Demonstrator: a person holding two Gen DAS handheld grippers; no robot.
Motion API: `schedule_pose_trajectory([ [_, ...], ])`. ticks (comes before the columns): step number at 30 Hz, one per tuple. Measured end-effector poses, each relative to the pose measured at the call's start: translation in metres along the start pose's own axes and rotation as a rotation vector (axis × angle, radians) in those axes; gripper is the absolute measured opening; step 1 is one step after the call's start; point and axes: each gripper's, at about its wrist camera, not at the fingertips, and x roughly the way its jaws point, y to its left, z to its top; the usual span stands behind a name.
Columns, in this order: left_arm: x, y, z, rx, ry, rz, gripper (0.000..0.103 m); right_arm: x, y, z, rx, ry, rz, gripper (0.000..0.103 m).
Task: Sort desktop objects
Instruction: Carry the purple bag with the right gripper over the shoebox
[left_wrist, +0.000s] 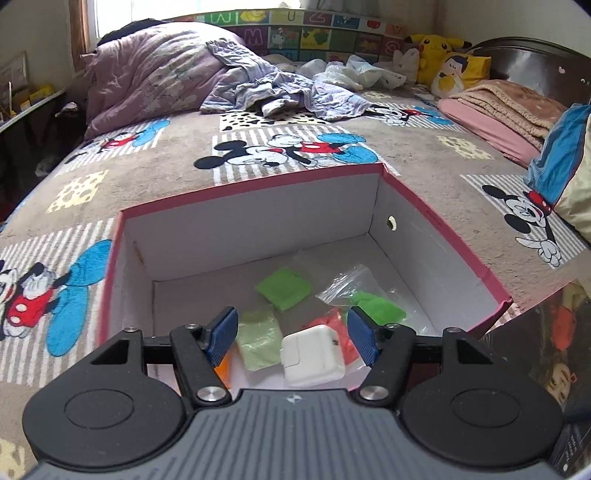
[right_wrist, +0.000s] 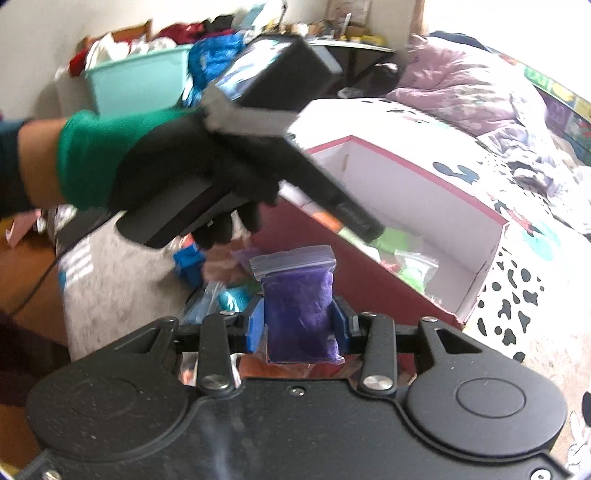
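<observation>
A red-rimmed cardboard box (left_wrist: 436, 218) with white inner walls sits on the bed. Inside lie a white charger block (left_wrist: 312, 354), green bags (left_wrist: 284, 288), a pale green bag (left_wrist: 258, 339) and an orange-red bag (left_wrist: 341, 328). My left gripper (left_wrist: 291, 332) is open and empty above the box, over the charger. My right gripper (right_wrist: 297, 325) is shut on a purple bag (right_wrist: 299, 310), held upright beside the box's near wall (right_wrist: 332, 266). The left gripper's body (right_wrist: 258, 122), held by a gloved hand, shows above the box in the right wrist view.
The bed has a Mickey Mouse cover (left_wrist: 288, 147), a purple quilt (left_wrist: 155, 74), plush toys (left_wrist: 439, 51) and a pink blanket (left_wrist: 506, 107). Several small bags (right_wrist: 229, 295) lie left of the box. A teal bin (right_wrist: 140, 81) with clothes stands behind.
</observation>
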Motion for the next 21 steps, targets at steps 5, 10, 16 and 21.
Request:
schedule_pose_trajectory([
  [5, -0.018, 0.010, -0.007, -0.002, -0.052, 0.008, 0.065, -0.005, -0.016, 0.006, 0.097, -0.057, -0.027, 0.038],
  [10, -0.039, 0.012, -0.013, 0.056, -0.110, 0.010, 0.064, -0.009, -0.037, 0.009, 0.215, -0.110, -0.071, 0.038],
  [16, -0.062, 0.012, -0.023, 0.081, -0.147, -0.023, 0.064, -0.009, -0.055, 0.012, 0.330, -0.161, -0.106, 0.038],
  [21, -0.082, 0.010, -0.032, 0.120, -0.165, -0.060, 0.064, 0.000, -0.058, 0.018, 0.355, -0.167, -0.115, 0.038],
])
